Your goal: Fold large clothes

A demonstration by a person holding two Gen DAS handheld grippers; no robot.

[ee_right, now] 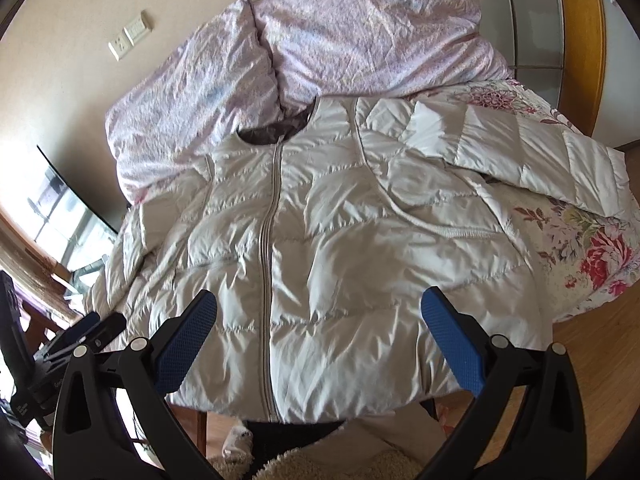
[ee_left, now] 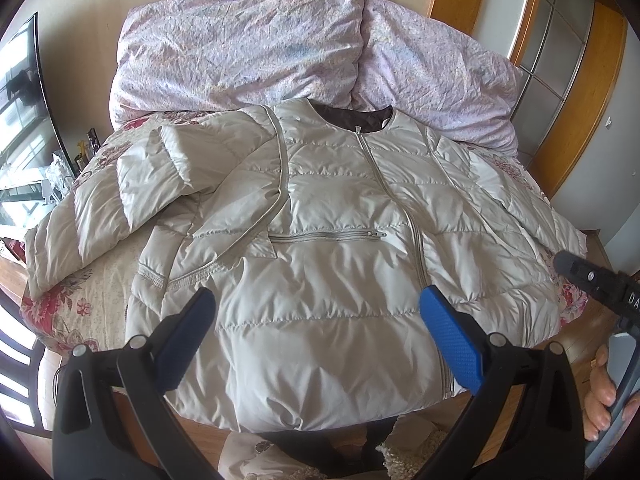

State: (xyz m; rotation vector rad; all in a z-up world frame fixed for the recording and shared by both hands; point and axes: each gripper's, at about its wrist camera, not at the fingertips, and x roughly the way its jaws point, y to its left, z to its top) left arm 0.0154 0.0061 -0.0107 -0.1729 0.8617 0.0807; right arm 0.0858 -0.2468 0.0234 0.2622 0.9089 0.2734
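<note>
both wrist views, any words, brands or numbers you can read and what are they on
"DA": white letters on the black body of the right gripper, cut off by the picture's right edge, in the left wrist view.
Small pale lettering on the left gripper mount, in the right wrist view: too small and blurred to read.
Jacket, duvet, flowered sheet, wall sockets: no readable text.

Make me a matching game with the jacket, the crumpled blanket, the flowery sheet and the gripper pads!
Things:
1. jacket
2. crumpled blanket
3. flowery sheet
4. gripper pads

Descriptions:
A. blue
B. pale lilac, bunched up behind the jacket's collar
C. red flowers, lying under the jacket
D. shiny beige, zipped up, spread flat

Pairs: 1-D, 2-B, 3-C, 4-A
</note>
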